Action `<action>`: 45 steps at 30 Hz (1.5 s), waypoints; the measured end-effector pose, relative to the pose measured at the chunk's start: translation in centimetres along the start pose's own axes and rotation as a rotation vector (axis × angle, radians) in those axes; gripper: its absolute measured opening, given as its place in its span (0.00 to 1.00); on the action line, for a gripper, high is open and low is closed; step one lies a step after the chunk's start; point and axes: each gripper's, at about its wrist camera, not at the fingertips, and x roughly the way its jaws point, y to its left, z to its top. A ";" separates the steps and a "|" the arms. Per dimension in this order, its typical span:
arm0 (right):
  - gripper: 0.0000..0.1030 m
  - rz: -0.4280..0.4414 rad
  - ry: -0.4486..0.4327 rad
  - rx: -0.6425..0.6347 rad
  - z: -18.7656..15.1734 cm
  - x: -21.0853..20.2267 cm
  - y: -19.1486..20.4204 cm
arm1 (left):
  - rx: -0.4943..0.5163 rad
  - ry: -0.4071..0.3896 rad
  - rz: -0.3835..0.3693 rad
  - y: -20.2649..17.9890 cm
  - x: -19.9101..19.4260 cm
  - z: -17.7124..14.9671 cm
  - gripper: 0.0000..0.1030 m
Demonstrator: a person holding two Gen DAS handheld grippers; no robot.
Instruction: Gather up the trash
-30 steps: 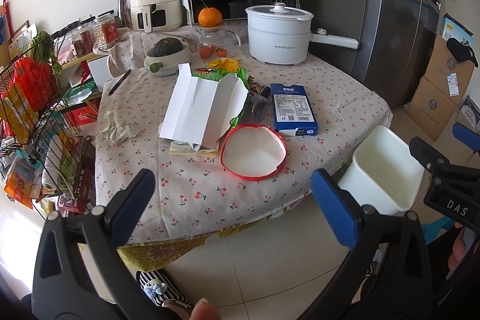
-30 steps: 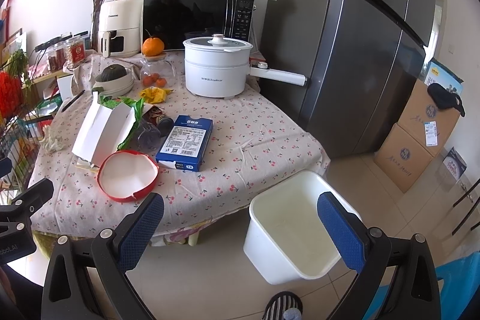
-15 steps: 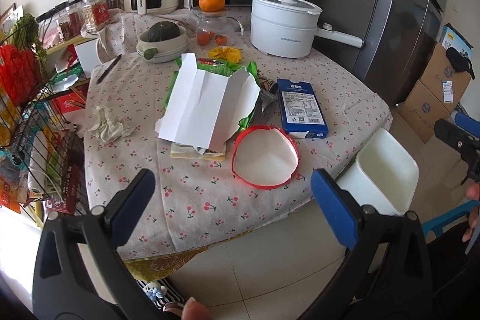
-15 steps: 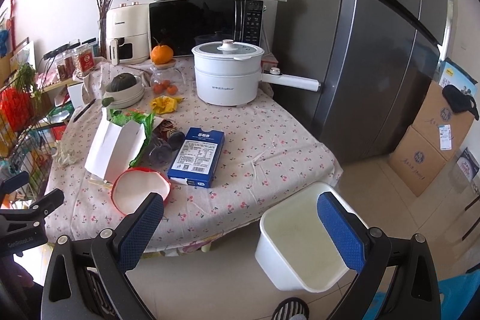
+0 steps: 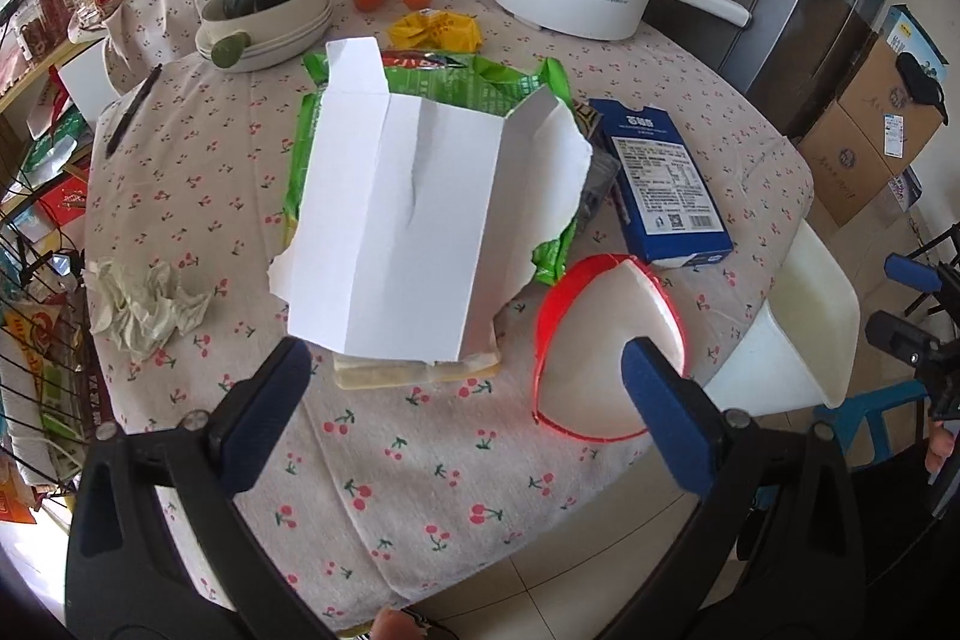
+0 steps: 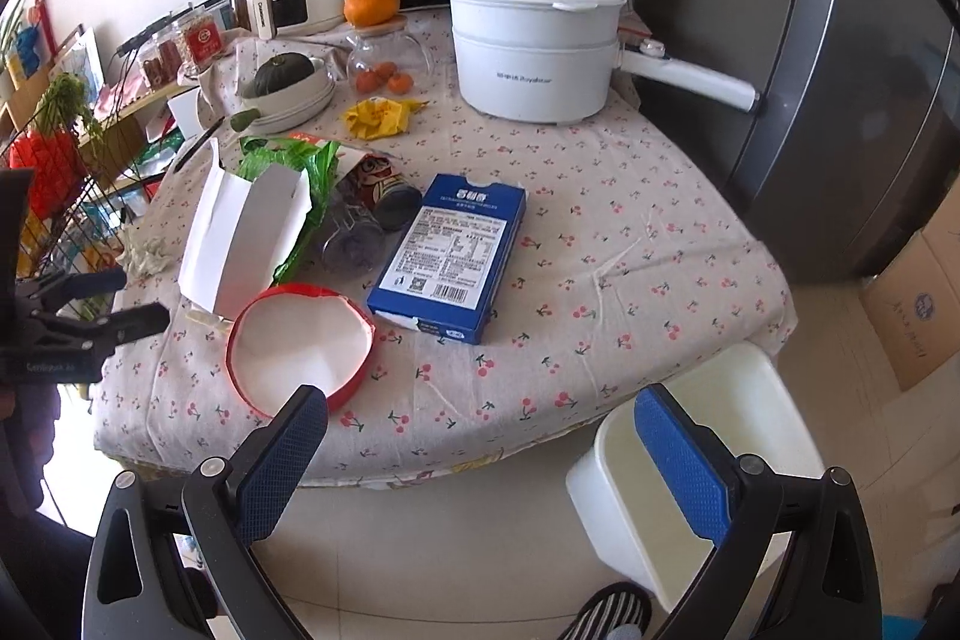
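Trash lies on a cherry-print tablecloth [image 5: 420, 466]: a torn white carton [image 5: 414, 220] over a green bag [image 5: 480, 85], a red-rimmed paper lid [image 5: 606, 340], a blue box [image 5: 666, 172], a crumpled tissue [image 5: 147, 307] and a yellow wrapper [image 5: 435, 30]. My left gripper [image 5: 468, 412] hovers open over the near table edge, just short of the carton and lid. A white bin [image 6: 702, 466] stands on the floor at the table's right corner. My right gripper [image 6: 480, 466] is open, empty, low before the table, between lid [image 6: 297, 346] and bin.
A white electric pot [image 6: 534, 46], a glass jar with an orange [image 6: 372, 4] on top, a bowl with a squash [image 6: 285, 76], a microwave and an air fryer crowd the back. A wire rack [image 5: 36, 292] stands left, a fridge [image 6: 840, 40] and cardboard boxes right.
Both grippers have moved forward and closer to the table; the left now hangs over the near edge by the carton and lid. Both stay open.
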 end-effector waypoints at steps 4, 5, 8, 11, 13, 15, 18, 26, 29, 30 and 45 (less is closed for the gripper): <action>1.00 0.016 0.031 0.006 0.6 1.6 -0.7 | 0.002 0.007 -0.009 0.9 2.8 1.1 1.00; 1.00 0.011 0.033 0.005 0.8 1.9 -0.8 | 0.009 0.016 -0.002 1.0 3.4 1.3 1.00; 1.00 0.010 0.048 0.009 1.6 2.9 -1.1 | 0.025 0.050 0.037 1.4 5.2 2.1 1.00; 1.00 0.015 0.067 0.003 2.2 3.9 -0.9 | 0.017 0.069 0.054 1.9 6.3 2.6 1.00; 1.00 0.012 0.075 -0.010 2.5 4.5 -0.5 | 0.011 0.071 0.049 2.0 6.6 2.8 1.00; 1.00 0.007 0.081 -0.023 2.8 5.0 0.0 | 0.003 0.066 0.044 2.1 6.6 3.0 1.00; 1.00 0.011 0.096 -0.037 2.9 5.7 0.8 | -0.011 0.060 0.045 2.2 6.5 3.0 0.96; 1.00 0.022 0.114 -0.064 2.7 6.3 2.5 | -0.015 0.030 0.011 2.5 5.0 2.4 0.70; 1.00 0.019 0.118 -0.060 2.6 6.4 2.8 | -0.010 0.018 0.022 2.6 4.3 2.3 0.68; 1.00 0.020 0.120 -0.059 2.6 6.4 2.9 | -0.015 0.009 0.020 2.7 3.8 2.3 0.67; 1.00 0.118 0.206 0.025 2.3 10.2 5.1 | -0.116 -0.011 -0.071 3.5 1.2 0.7 0.06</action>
